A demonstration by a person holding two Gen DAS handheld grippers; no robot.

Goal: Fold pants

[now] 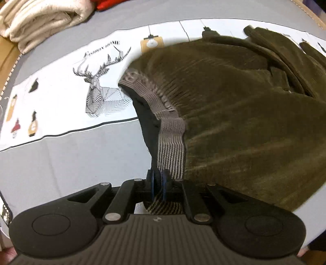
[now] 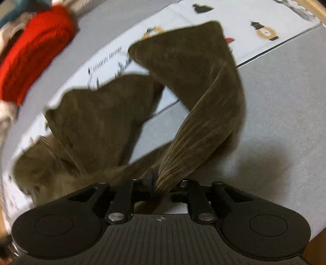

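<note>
Olive corduroy pants [image 1: 234, 114] with a grey ribbed waistband [image 1: 171, 142] hang over a grey table with a printed white mat [image 1: 61, 106]. My left gripper [image 1: 158, 179] is shut on the waistband edge, lifting it off the mat. In the right wrist view my right gripper [image 2: 155, 183] is shut on a twisted bunch of the pants [image 2: 195, 114]. One leg rises and curls away from it, another part [image 2: 97, 120] drapes to the left. The image is motion-blurred.
Folded cream cloth [image 1: 38, 22] lies at the table's far left corner. A red garment [image 2: 34, 53] lies on the grey surface [image 2: 281, 106] beyond the mat. The table's wooden edge [image 2: 317, 12] shows at the upper right.
</note>
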